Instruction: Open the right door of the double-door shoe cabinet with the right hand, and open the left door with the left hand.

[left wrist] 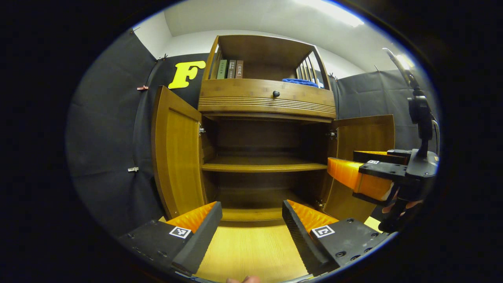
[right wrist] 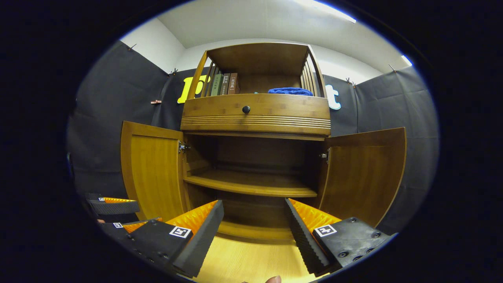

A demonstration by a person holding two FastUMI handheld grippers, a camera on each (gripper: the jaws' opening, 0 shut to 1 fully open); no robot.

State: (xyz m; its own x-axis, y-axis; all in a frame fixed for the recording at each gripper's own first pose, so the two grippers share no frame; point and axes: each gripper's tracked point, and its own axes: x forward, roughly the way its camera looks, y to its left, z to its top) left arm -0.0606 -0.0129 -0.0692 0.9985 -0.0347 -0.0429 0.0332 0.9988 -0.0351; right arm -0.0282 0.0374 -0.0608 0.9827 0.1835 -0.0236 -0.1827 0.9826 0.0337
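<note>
Both grippers' fingers [left wrist: 204, 220] [right wrist: 298, 224] spread, holding nothing; left door [left wrist: 177, 157], right door [right wrist: 365, 177] swung open

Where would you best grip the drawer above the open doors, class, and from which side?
Grip the small round knob at the middle of the drawer front, coming straight from the front. It is the one part that sticks out; the rest of the front looks flat, with shallow grooves.

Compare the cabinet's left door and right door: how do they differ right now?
The left door hangs on hinges at its right edge and swings out to the left; the right door is hinged at its left edge and swings out to the right. In the left gripper view, the right gripper is in front of the right door, not the left. Both are wooden and wide open.
</note>
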